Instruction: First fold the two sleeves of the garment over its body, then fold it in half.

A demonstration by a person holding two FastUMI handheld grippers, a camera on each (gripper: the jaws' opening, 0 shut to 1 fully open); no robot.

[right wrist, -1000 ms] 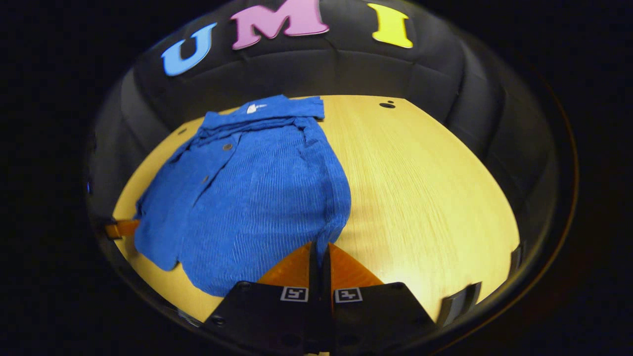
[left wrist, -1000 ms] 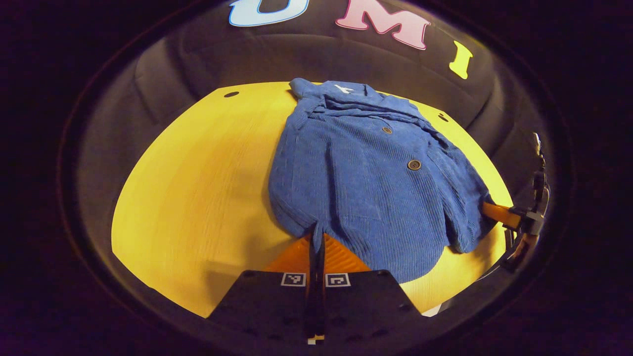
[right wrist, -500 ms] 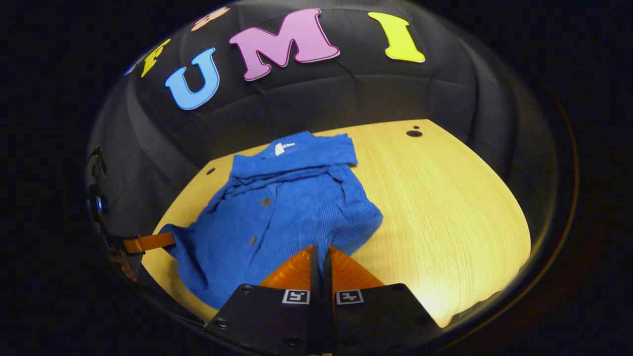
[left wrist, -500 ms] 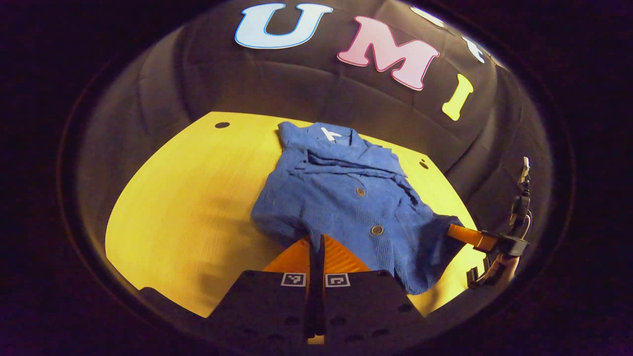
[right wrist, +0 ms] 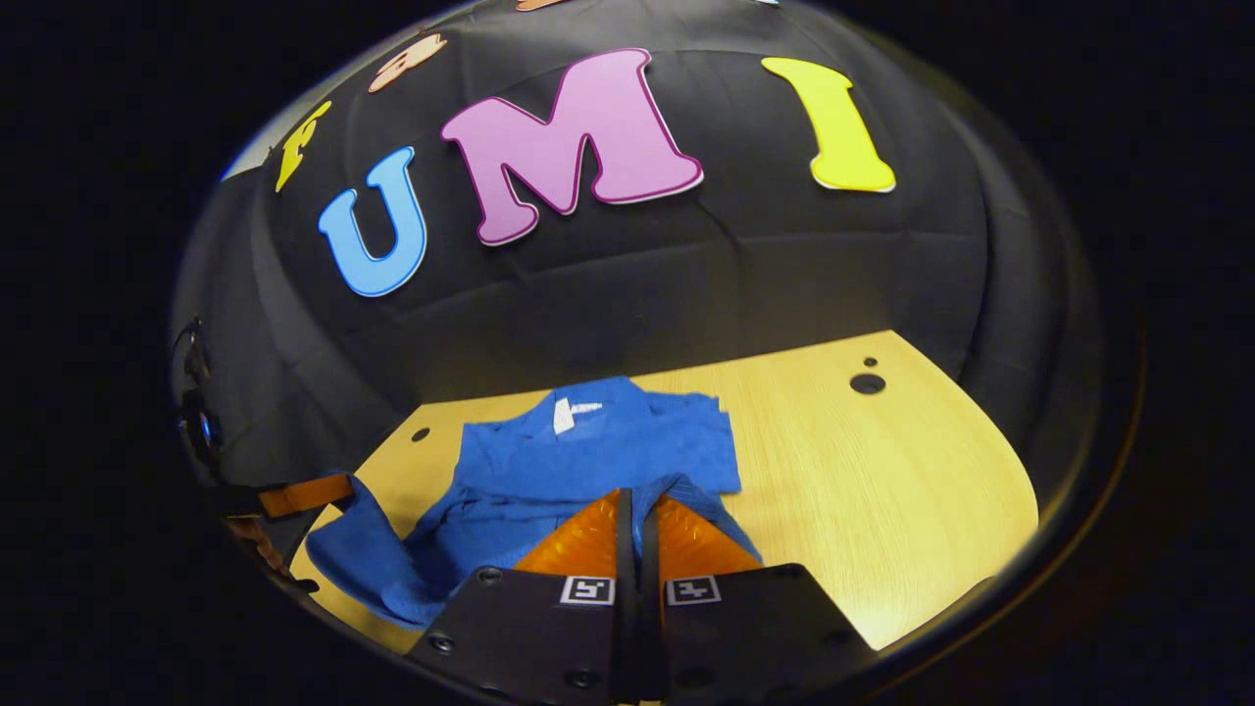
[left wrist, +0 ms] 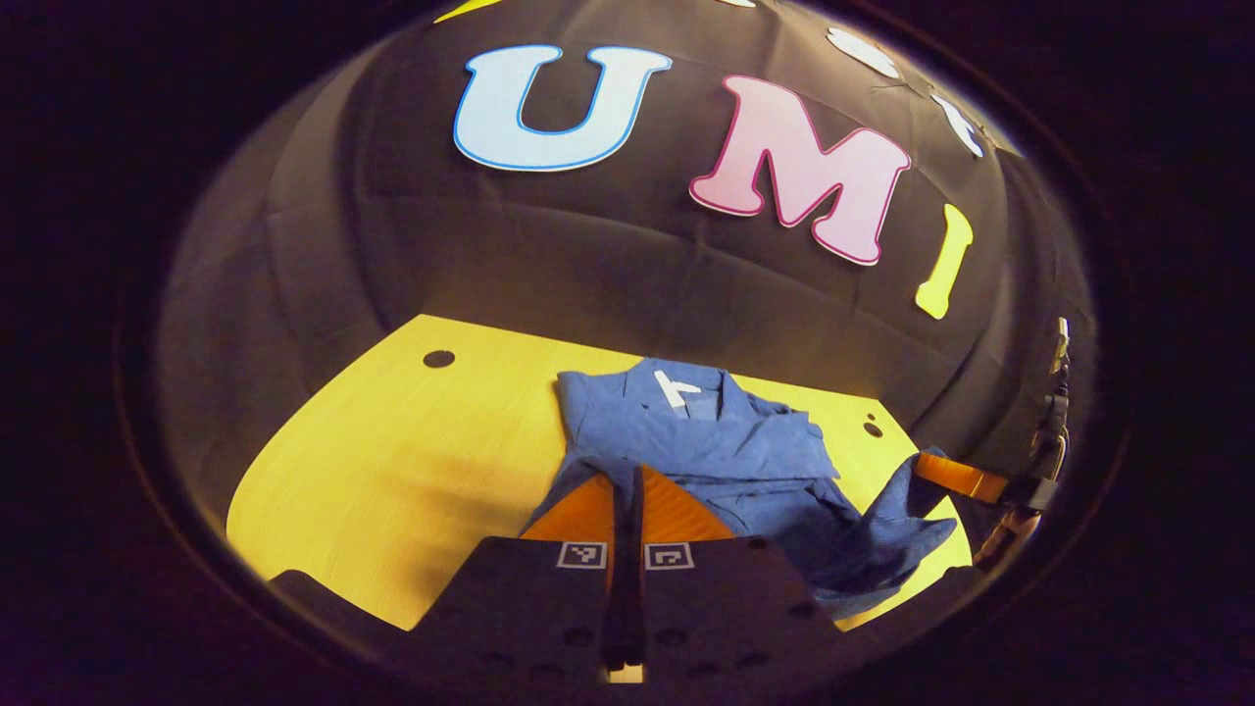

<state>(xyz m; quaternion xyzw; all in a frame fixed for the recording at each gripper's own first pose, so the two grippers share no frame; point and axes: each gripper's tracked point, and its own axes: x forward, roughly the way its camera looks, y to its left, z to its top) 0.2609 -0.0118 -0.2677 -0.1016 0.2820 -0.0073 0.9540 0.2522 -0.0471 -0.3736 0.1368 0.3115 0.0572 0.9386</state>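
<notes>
1. I hold the blue corduroy button-front garment (right wrist: 608, 456) by its hem; its collar lies on the pale wooden surface (right wrist: 882, 480).
2. My left hand-held gripper (left wrist: 627, 490) and right hand-held gripper (right wrist: 637, 510) are each closed on a hem corner, lifted toward the collar.
3. To fold well, I judge both corners should travel level and land square at the collar.
4. The white neck label (right wrist: 564, 412) is too small to read.

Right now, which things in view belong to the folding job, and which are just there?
Part of the job:
- blue garment, hem lifted toward its collar
- left gripper, shut on the hem
- right gripper, shut on the hem

Just there:
- wooden table
- round holes in the table
</notes>
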